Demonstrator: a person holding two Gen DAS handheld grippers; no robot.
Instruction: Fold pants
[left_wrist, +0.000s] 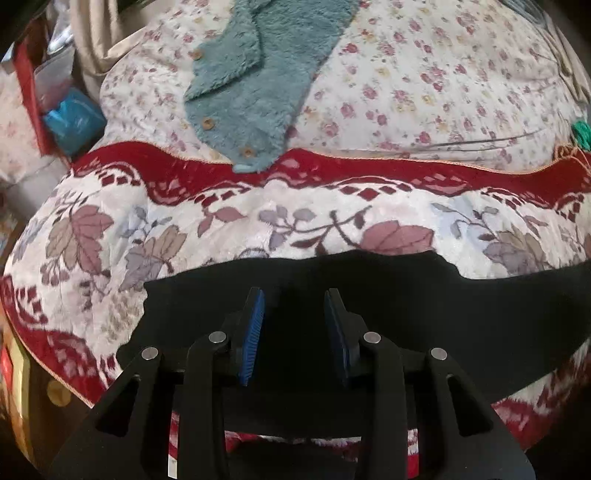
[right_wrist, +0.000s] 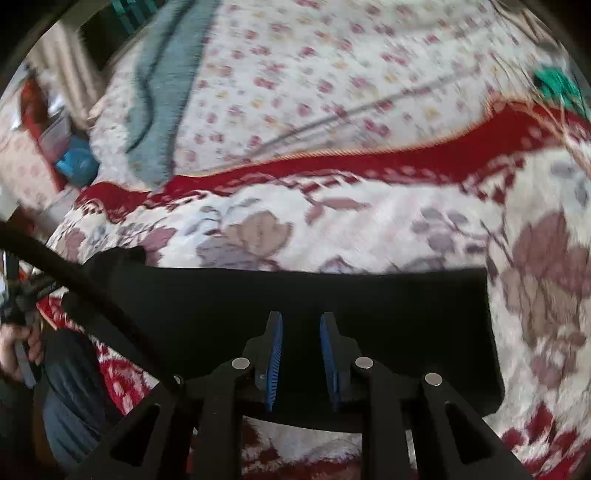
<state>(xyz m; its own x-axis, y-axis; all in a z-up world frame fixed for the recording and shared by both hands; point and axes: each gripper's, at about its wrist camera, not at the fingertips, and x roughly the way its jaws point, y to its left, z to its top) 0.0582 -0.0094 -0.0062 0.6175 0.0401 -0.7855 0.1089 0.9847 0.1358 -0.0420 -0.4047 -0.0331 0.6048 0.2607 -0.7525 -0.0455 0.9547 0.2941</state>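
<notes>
Two grippers hover over the black pants (left_wrist: 424, 314), which lie flat as a folded band on the red-bordered floral blanket (left_wrist: 258, 218), short of its red border. The left gripper (left_wrist: 294, 299) and right gripper (right_wrist: 301, 325) both stand with jaws apart, grasping nothing. For the next fold, pinch both ends evenly and keep edges aligned. The fabric looks smooth, matte and limp.

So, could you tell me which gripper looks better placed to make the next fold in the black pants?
Probably the right gripper: the black pants' free end edge lies near it on the floral blanket. The left gripper sits over mid-fabric, its nearest edge bunched. Both are open.
</notes>
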